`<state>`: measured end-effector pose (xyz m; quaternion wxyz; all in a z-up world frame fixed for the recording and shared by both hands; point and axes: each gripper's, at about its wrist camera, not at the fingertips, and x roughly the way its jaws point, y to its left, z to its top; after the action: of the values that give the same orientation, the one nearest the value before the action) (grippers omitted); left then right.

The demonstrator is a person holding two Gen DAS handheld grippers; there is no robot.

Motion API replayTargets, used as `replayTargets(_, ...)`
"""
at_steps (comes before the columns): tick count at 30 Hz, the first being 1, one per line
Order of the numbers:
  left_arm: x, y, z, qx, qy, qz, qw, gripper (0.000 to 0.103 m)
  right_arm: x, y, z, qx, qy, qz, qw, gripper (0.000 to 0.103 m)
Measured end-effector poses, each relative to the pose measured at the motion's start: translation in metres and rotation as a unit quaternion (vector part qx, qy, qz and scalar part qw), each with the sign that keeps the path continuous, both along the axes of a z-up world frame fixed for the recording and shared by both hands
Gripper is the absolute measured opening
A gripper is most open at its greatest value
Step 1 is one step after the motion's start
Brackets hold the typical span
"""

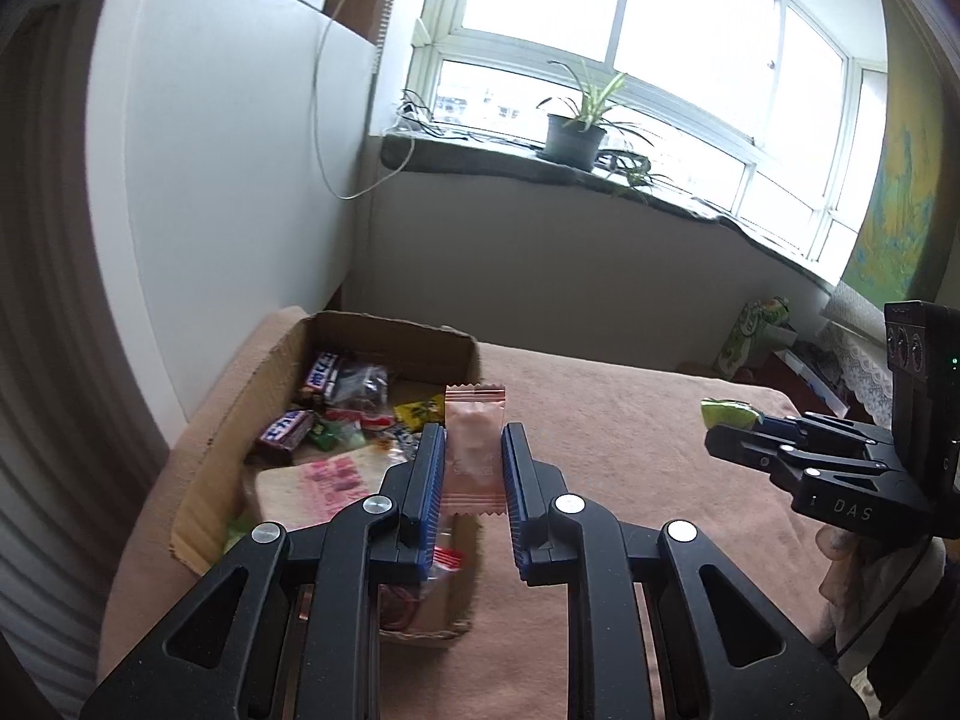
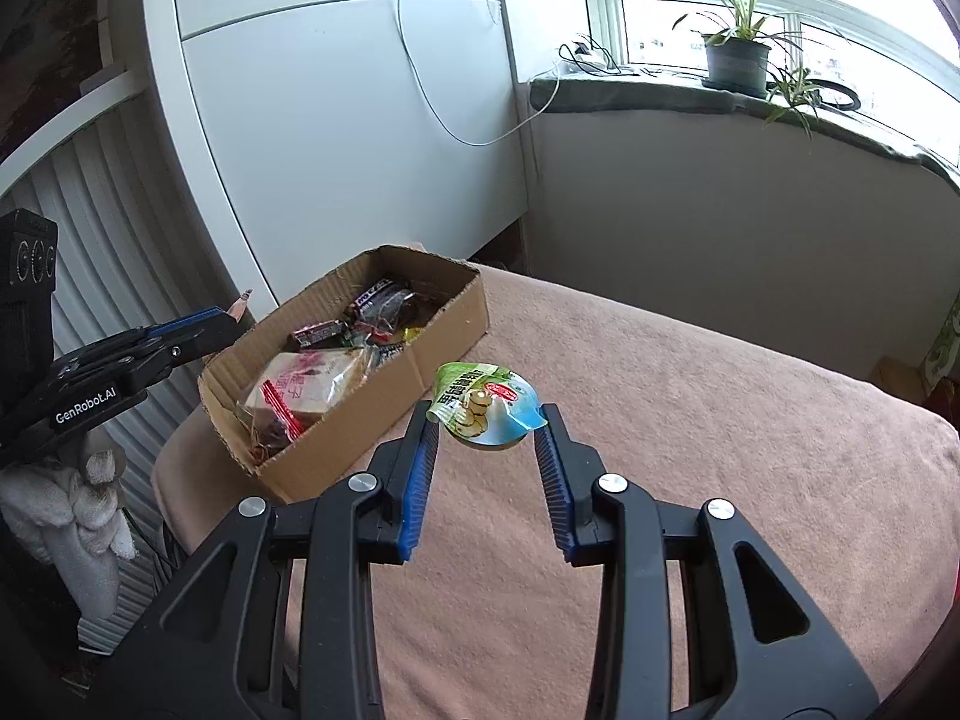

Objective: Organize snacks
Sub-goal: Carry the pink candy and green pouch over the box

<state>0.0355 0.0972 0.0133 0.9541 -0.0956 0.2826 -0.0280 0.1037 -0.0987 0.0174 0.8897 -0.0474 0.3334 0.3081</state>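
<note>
Left gripper (image 1: 474, 459) clamps a pink sachet (image 1: 474, 450) above the box (image 1: 240, 396) rim; right gripper (image 2: 487, 420) clamps a green packet (image 2: 483, 405), box at 10 o'clock. Risk: the light tip-held packet may slip and land outside.

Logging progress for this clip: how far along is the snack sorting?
Done: the cardboard box already holds many snacks, such as a chocolate bar. In hand: the left gripper holds a pink packet and the right gripper holds a green pouch, both outside the box. Left: dropping both in. No other loose snacks show on the blanket.
</note>
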Motion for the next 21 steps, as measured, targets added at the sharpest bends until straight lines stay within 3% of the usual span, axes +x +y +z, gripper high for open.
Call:
replayTargets(9,0.024,0.046,0.0,0.001,0.009,0.038,0.9992,0.018,0.039,0.064,0.014,-0.001,-0.006,0.037,0.999,0.035)
replayTargets(21,0.074,0.059,-0.015,0.012,0.048,0.04,0.998,0.018,0.106,0.135,-0.009,-0.036,0.023,0.046,0.998,0.035)
